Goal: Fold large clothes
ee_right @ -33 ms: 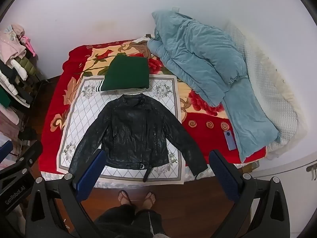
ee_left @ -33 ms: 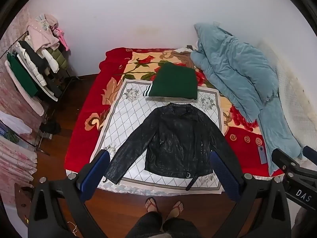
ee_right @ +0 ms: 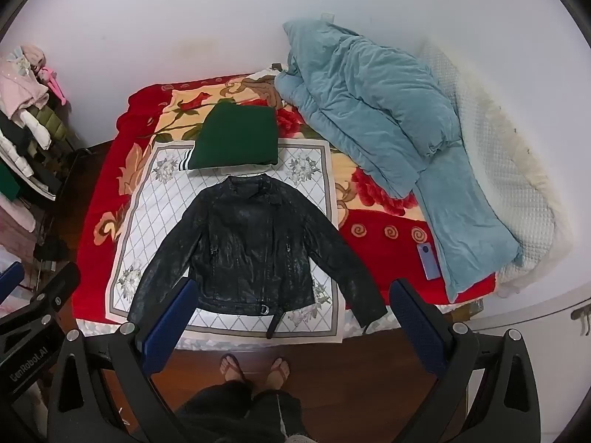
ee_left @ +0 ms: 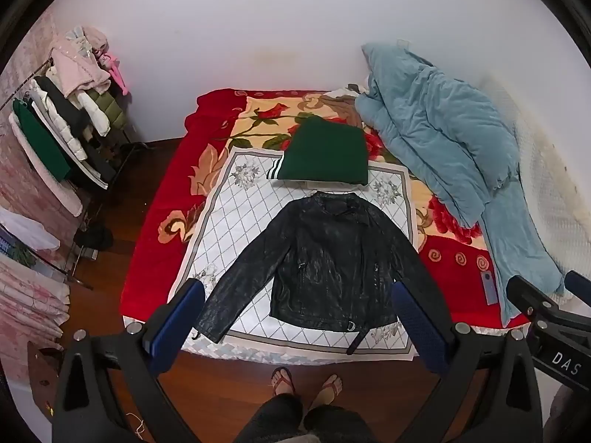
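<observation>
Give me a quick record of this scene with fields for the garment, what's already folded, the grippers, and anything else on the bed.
garment: black leather jacket, spread flat, sleeves out
folded: green sweater, beyond the collar
left gripper: jaws open, holding nothing
right gripper: jaws open, holding nothing
also on bed: blue duvet, phone

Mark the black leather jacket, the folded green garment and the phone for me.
black leather jacket (ee_left: 328, 269): left wrist view, chest panel.
folded green garment (ee_left: 325, 153): left wrist view, middle of top face.
phone (ee_right: 427, 261): right wrist view, its back, beside the blue duvet.
</observation>
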